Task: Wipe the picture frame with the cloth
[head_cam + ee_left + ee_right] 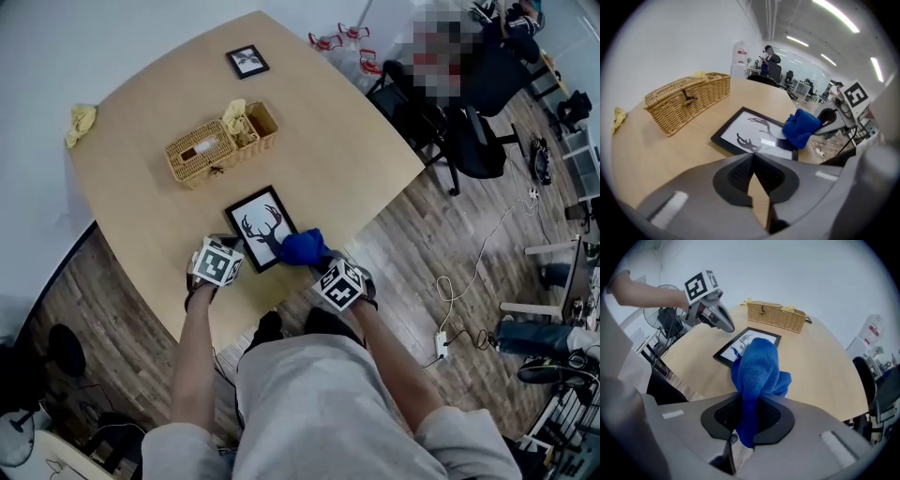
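Holding the blue cloth (757,366) pinched tight between its jaws, my right gripper (745,414) has the bunched end out over the near right corner of the picture frame (255,223) — the one with the antler print, lying flat on the table (328,141) close to my edge. From the head view the cloth looks to be on or just above that corner; I can't tell whether it presses the glass. My left gripper (752,160) is closed on nothing (tips meeting, bare wood showing behind them) and sits just beside the frame's near left side.

So the pickup is done and the cloth is at the frame. I'd judge the wiping itself to be at or near its start — most of the glass lies uncovered, and nothing shows which parts are clean. What's left, I think, is passes across the whole face and border, perhaps with the left gripper steadying the frame so it doesn't slide. The wicker basket (211,145) stands well beyond, out of the way.
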A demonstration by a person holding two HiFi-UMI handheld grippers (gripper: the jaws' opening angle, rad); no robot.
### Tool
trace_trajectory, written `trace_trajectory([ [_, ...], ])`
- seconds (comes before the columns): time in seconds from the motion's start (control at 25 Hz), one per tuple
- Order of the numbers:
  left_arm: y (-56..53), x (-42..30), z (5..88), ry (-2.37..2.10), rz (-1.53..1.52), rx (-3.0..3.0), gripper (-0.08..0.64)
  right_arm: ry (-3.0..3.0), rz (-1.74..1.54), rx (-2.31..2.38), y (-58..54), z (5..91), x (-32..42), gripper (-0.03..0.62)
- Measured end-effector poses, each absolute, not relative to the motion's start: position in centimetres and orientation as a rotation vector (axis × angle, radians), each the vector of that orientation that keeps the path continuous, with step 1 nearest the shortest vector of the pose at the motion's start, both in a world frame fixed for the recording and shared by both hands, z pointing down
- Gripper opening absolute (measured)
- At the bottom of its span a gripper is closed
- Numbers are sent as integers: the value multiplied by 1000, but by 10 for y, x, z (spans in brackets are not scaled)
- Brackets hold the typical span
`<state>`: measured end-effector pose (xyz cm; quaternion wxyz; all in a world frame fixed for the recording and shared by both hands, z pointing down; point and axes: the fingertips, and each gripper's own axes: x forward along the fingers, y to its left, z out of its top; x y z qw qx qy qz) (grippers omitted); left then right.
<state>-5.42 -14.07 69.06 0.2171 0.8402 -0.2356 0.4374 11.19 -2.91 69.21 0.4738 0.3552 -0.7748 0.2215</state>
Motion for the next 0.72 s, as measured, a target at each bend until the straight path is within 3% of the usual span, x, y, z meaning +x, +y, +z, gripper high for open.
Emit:
trace_trajectory([
  [0.72, -50, -23, 593, -1220, 766, 2223, 52, -2244, 552, 1049, -22, 600, 110, 54],
])
